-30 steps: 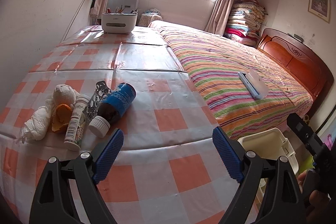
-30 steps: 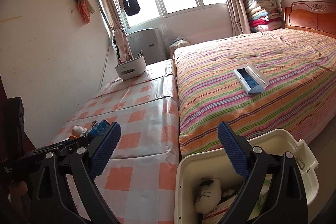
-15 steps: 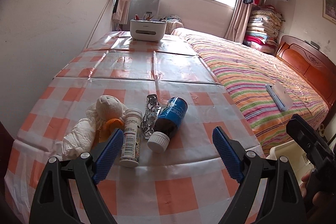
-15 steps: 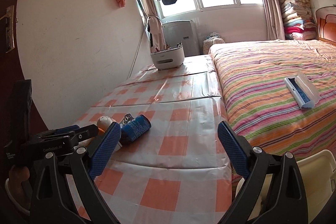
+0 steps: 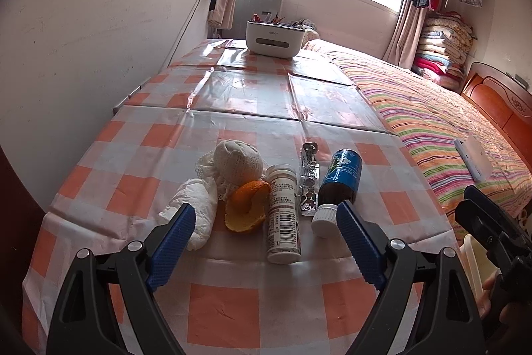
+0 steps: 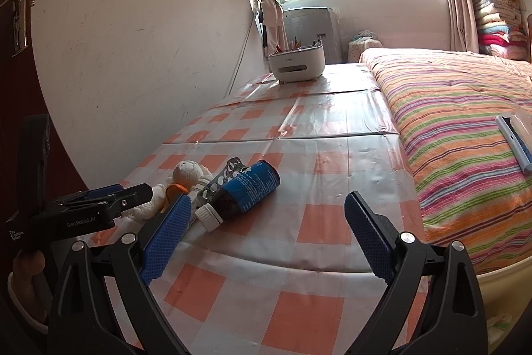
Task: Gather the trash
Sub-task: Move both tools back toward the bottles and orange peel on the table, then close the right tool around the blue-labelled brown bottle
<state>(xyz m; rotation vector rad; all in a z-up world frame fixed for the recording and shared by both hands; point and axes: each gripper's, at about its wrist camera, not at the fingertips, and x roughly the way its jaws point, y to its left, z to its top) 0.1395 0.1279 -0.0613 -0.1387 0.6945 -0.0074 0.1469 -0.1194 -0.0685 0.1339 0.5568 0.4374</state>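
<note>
— Where's the rubbish, then?

— All in a huddle near the front edge of the checked table (image 5: 232, 315), towards the left. A brown bottle (image 5: 339, 185) with a blue label and white cap lies on its side at the right end of the row. Just left of it is a spent foil blister strip (image 5: 308, 185), then a white tube (image 5: 282, 212) lying cap-end away, touching or nearly touching the strip.

— And the soft stuff?

— An orange peel (image 5: 246, 205) sits against the tube's left side, a white mesh ball (image 5: 237, 163) behind it, and a crumpled white tissue (image 5: 198, 208) furthest left.

— Are the claws on anything?

— No. The left gripper (image 5: 262, 242) hangs just short of the pile with its blue pads spread wide, nothing between them; the tube and peel lie in line with the gap. The right gripper (image 6: 267, 238) is also spread and empty, off to the right of the pile, the bottle (image 6: 247, 192) nearest its left pad.

— Anything in the way?

— Not between claws and pile. Far down the table stands a white caddy (image 5: 271, 39) with pens. The striped bed (image 5: 442, 128) runs along the right, a white and blue case (image 5: 473, 157) lying on it. A pale bin's (image 5: 478, 265) rim peeks out at the near right corner.
</note>
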